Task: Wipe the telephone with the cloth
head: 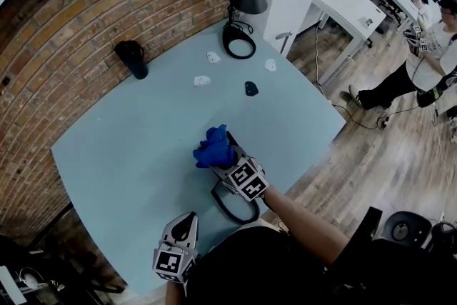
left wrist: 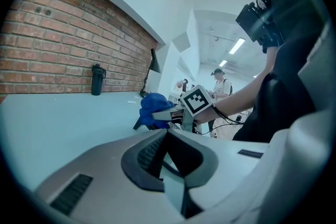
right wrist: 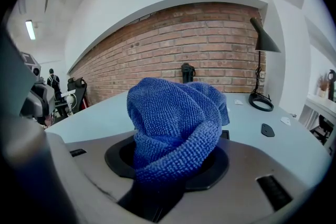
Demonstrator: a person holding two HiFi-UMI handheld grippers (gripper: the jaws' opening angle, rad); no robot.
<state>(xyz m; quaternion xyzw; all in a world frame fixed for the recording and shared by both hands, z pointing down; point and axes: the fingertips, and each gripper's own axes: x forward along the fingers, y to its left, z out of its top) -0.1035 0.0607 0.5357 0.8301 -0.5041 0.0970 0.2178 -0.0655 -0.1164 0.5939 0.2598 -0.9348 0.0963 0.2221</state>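
A bunched blue cloth is gripped in the right hand-held gripper, pointed at the brick wall; a black looped object is half hidden beneath. The left hand-held gripper is held closed, empty, at the pale blue bench near edge; open surface is seen ahead

Telephone mostly hidden beneath right tongs and cloth; pale scraps on worktop too small to identify.
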